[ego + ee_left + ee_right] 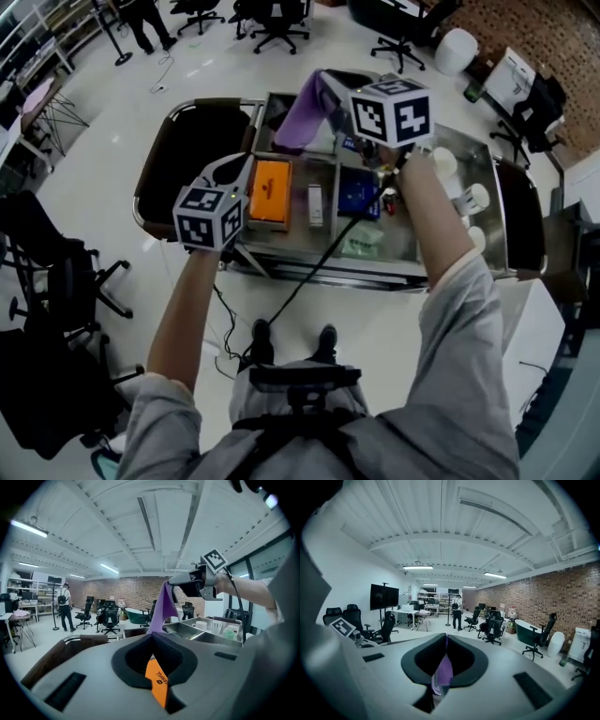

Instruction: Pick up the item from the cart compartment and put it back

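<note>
A purple cloth-like item (305, 114) hangs above the back of the steel cart (319, 269), with my right gripper (330, 87) shut on its top edge. In the right gripper view the purple item (442, 673) droops from the closed jaw tips (444, 639). The left gripper view shows the right gripper (171, 580) holding it (161, 611) well above the compartments. My left gripper (242, 167) hovers over the cart's left end with its jaws (151, 635) together. An orange box (270, 190) lies in the compartment beneath it and shows through the jaw gap (158, 682).
Other compartments hold a small white pack (316, 204), a blue packet (358, 192) and a pale green packet (362, 242). White cups (469, 199) stand at the cart's right end. A black cable (309, 272) runs down from the right gripper. Office chairs (281, 23) and a distant person (456, 612) are beyond.
</note>
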`<state>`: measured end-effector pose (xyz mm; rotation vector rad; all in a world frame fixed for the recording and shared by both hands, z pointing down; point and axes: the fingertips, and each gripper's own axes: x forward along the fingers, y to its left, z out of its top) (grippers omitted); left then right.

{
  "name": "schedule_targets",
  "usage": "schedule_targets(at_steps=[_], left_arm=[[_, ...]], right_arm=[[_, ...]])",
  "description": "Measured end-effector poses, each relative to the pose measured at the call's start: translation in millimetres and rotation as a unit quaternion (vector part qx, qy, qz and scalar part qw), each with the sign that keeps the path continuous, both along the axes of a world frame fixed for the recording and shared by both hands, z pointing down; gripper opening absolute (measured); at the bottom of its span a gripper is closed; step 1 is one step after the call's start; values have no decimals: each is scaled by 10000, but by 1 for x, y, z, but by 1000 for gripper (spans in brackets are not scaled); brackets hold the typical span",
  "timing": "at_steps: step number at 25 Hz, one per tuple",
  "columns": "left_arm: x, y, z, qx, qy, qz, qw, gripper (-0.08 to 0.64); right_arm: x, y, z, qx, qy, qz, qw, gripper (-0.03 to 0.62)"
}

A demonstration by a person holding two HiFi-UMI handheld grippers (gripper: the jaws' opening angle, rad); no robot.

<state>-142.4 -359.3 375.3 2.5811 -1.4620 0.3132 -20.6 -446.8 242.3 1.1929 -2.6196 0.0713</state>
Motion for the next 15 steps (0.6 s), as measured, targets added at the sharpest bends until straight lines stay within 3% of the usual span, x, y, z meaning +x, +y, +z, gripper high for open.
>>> schedule_targets(at_steps=[15], left_arm=[[-11,-29,22,-158,109,-113,9998,6]], right_arm=[[-56,-61,120,-1074,884,-246,9900,25]])
